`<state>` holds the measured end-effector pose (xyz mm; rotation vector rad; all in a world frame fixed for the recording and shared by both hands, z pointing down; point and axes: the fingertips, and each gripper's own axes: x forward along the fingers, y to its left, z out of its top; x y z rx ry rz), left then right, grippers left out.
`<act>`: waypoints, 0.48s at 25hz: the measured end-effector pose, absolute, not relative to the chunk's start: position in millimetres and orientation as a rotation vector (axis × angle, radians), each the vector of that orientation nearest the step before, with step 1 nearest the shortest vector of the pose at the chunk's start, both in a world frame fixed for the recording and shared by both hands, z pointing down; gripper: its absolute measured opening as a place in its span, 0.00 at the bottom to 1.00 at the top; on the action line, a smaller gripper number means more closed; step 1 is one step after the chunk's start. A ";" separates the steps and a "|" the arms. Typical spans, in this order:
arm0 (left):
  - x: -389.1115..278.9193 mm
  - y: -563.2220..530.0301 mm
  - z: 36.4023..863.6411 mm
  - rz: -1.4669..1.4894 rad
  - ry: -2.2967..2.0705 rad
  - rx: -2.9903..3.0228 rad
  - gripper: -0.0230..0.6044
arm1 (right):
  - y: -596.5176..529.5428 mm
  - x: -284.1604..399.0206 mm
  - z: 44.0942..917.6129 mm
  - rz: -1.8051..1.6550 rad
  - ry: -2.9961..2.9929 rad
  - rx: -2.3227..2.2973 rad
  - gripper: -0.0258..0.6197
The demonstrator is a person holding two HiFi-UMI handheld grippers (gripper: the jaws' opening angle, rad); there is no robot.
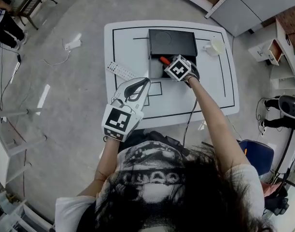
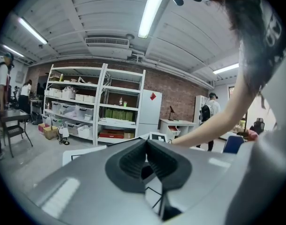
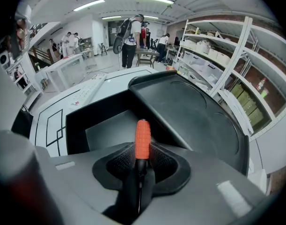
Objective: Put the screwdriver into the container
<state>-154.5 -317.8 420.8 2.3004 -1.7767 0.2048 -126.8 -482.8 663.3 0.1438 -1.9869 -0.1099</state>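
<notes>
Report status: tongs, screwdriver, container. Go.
Right tongs shut on screwdriver, poised over the open black container. Left tongs shut, empty, above the table. Nothing blocking the container.

The screwdriver (image 3: 143, 142) shaft's tip vanishes into shadow low between the right gripper (image 3: 142, 161)'s jaws, and in the head view that gripper's marker cube (image 1: 178, 67) covers all but the orange handle end.

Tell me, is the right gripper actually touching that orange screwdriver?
Touching. In the right gripper view, the right gripper pinches the screwdriver between both jaws.
</notes>
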 end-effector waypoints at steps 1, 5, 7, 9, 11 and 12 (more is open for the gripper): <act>-155.6 -318.0 422.4 0.206 -1.780 2.295 0.04 | -482.7 -124.2 667.1 -0.087 -1.977 0.146 0.19; -161.1 -318.0 427.2 0.212 -1.800 2.274 0.04 | -486.3 -122.5 666.8 -0.033 -2.006 0.160 0.19; -164.7 -318.1 427.8 0.213 -1.812 2.265 0.04 | -487.6 -122.7 667.0 0.015 -2.028 0.169 0.19; -168.8 -317.4 426.7 0.212 -1.822 2.258 0.04 | -489.0 -123.1 666.7 0.066 -2.037 0.189 0.20; -171.3 -316.1 425.5 0.214 -1.826 2.257 0.04 | -489.3 -121.4 665.5 0.079 -2.029 0.200 0.23; -171.5 -315.5 425.2 0.216 -1.826 2.257 0.04 | -488.9 -119.5 664.7 0.072 -2.021 0.200 0.26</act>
